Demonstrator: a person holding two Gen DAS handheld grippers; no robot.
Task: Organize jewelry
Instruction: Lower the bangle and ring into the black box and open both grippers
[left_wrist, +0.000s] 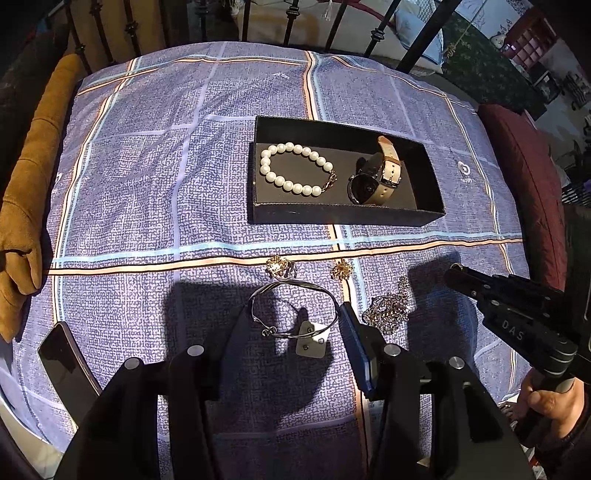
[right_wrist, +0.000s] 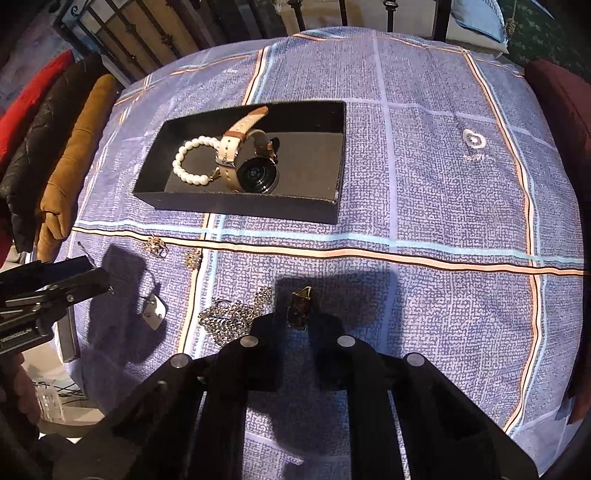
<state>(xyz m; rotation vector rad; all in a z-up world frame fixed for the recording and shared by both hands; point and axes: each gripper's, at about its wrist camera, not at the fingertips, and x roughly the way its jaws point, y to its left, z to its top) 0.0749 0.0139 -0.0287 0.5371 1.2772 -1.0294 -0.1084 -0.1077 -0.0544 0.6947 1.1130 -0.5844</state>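
An open black box (left_wrist: 347, 218) on the blue checked cloth holds a pearl bracelet (left_wrist: 266, 171) and a beige-strapped watch (left_wrist: 369, 188). My left gripper (left_wrist: 293, 325) is shut on a silver bangle (left_wrist: 291, 283), held just above the cloth. Below it lies a white earring card (left_wrist: 310, 341). Two gold earrings (left_wrist: 277, 266) and a silver chain heap (left_wrist: 389, 308) lie on the cloth nearby. My right gripper (right_wrist: 297, 321) is shut on a small gold and dark piece of jewelry (right_wrist: 301, 304), right of the chain heap (right_wrist: 229, 319).
A dark phone (left_wrist: 66, 365) lies at the cloth's near left edge. A brown cushion (left_wrist: 33, 177) lines the left side and a maroon cushion (left_wrist: 524, 166) the right. Metal railings stand behind. A hand (left_wrist: 546, 402) grips the right tool's handle.
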